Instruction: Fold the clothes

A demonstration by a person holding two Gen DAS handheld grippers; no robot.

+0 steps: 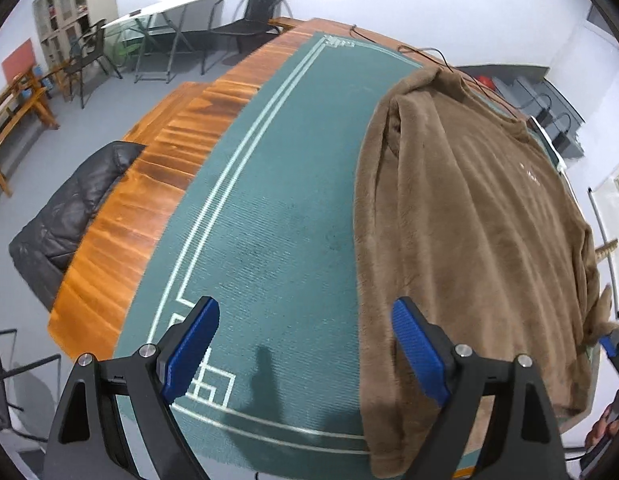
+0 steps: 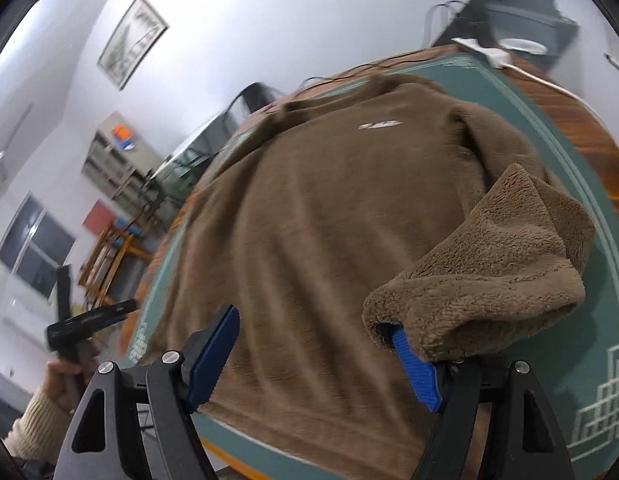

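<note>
A brown fleece sweater [image 1: 469,216] lies front up on a green mat [image 1: 269,208] on the wooden table [image 1: 149,184], its hem hanging over the near edge. My left gripper [image 1: 305,348] is open above the mat; its right pad sits over the sweater's left edge and nothing is between the fingers. In the right wrist view the sweater [image 2: 329,208] fills the middle, with a small white logo on the chest. My right gripper [image 2: 315,360] is open wide above the hem. A sleeve cuff [image 2: 489,276] is draped over its right fingertip, lifted off the mat.
A black padded jacket [image 1: 69,216] lies on a seat by the table's left side. Chairs [image 1: 249,12], a glass table and a wooden bench stand beyond. Thin cables [image 1: 429,54] and a white power strip [image 2: 485,52] lie at the table's far edge. A hand in a cream sleeve [image 2: 41,416] holds the left gripper.
</note>
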